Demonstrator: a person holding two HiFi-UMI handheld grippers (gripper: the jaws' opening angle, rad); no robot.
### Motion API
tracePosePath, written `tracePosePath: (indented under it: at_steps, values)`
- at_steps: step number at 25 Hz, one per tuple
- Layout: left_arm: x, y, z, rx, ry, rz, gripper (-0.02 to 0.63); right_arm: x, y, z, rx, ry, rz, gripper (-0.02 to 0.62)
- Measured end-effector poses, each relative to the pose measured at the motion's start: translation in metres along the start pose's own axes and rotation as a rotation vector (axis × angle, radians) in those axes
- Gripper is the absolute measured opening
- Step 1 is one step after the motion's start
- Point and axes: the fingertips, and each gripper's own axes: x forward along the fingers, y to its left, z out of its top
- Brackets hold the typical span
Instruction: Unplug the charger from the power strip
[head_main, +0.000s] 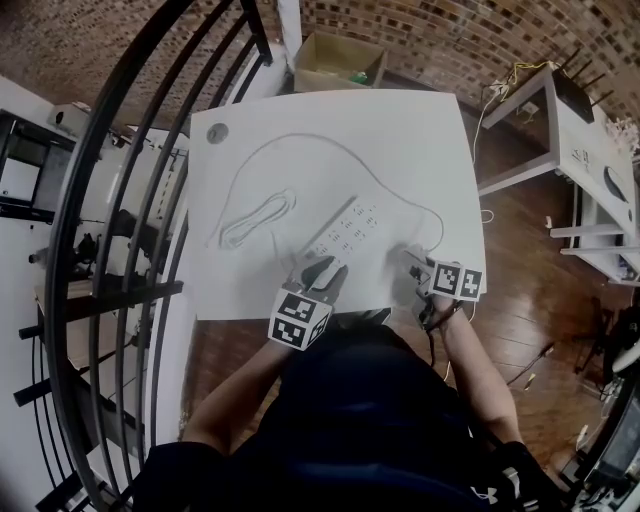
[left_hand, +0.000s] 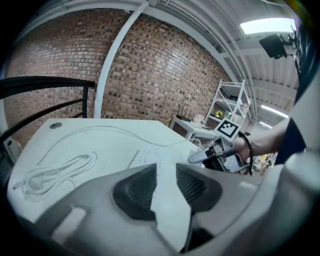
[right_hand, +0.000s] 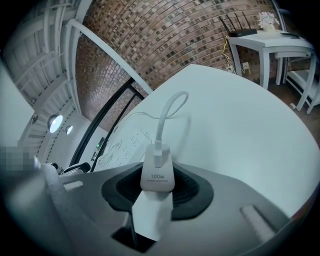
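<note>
Two tools are under my control: the right tool (head_main: 415, 266) is clamped on the white charger (right_hand: 157, 173). The charger is out of the power strip (head_main: 346, 231) and sits by the near right corner of the desk (head_main: 420, 140), with its cable (right_hand: 167, 113) arching up from its top. My left tool (head_main: 322, 272) is at the strip's near end, jaws narrowly apart with only white surface in the gap, and I cannot tell whether it touches. Farther out, a coiled white cord (head_main: 258, 218) lies left of the strip.
</note>
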Motion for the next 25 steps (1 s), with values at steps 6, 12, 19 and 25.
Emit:
tracePosePath:
  at_steps: [6,12,19,25]
  values:
    - [0.002,-0.005,0.000,0.011,0.012,-0.010,0.123,0.000,-0.005,-0.004,0.000,0.006,-0.006,0.144]
    - [0.003,-0.006,-0.004,0.017,0.021,-0.013,0.121,0.000,-0.007,-0.006,0.007,0.004,-0.002,0.144]
    - [0.003,-0.008,-0.007,0.019,0.027,-0.011,0.120,0.000,-0.018,-0.007,-0.012,-0.002,-0.051,0.174]
    - [0.001,-0.005,-0.010,0.020,0.038,-0.007,0.118,-0.002,-0.030,-0.005,-0.056,-0.002,-0.137,0.235]
